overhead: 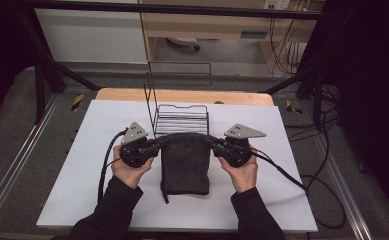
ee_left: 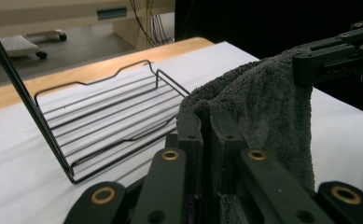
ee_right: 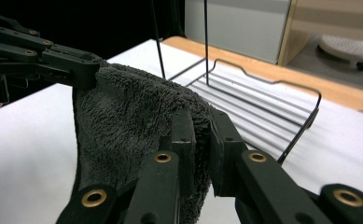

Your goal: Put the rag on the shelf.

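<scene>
No text, label, brand, number or sign can be read in any of the views. The yellow-and-black striped markers (overhead: 77, 101) on the floor beside the table carry no legible writing, and the small pale plate (overhead: 276, 4) on the wooden furniture at the back is too blurred to make out.

i count one dark grey towel (overhead: 185, 162), one black wire rack (overhead: 182, 119) and one white sheet (overhead: 82, 165) over one wooden tabletop (overhead: 182, 95). i hold two tools, my left tool (overhead: 161, 142) and my right tool (overhead: 209, 141), one in each of my two hands.
</scene>
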A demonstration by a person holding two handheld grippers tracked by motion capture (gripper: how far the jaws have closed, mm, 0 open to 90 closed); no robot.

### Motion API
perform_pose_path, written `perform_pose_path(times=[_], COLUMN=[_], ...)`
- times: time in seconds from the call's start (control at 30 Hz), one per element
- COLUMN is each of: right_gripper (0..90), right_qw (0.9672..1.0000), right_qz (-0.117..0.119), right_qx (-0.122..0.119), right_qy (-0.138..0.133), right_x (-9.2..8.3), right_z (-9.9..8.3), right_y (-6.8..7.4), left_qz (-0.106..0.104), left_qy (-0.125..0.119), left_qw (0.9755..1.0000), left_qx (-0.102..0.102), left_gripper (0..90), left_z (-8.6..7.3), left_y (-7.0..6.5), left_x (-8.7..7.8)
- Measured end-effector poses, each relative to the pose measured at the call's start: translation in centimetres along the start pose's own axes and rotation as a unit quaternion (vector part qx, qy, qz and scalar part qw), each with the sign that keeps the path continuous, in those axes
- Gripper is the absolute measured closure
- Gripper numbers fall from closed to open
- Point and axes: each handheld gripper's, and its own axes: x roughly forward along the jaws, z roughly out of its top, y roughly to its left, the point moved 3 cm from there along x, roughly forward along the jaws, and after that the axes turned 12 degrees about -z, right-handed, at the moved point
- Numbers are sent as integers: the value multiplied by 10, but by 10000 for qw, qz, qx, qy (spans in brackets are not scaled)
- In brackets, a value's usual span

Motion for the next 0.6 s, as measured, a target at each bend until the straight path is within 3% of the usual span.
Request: perform_pose_path(times=[0.6], right_gripper=[828], right_qw=[9968], right_qz=[-256], right_qx=[-257], right_qy=[-708], right_x=[-17], right_z=[43], right_y=[-1], left_qz=[137], left_qy=[-617], left_qw=[9978], left_qx=[217], left_gripper=[838], left_z=[37], left_y=[-6], left_x=[-11])
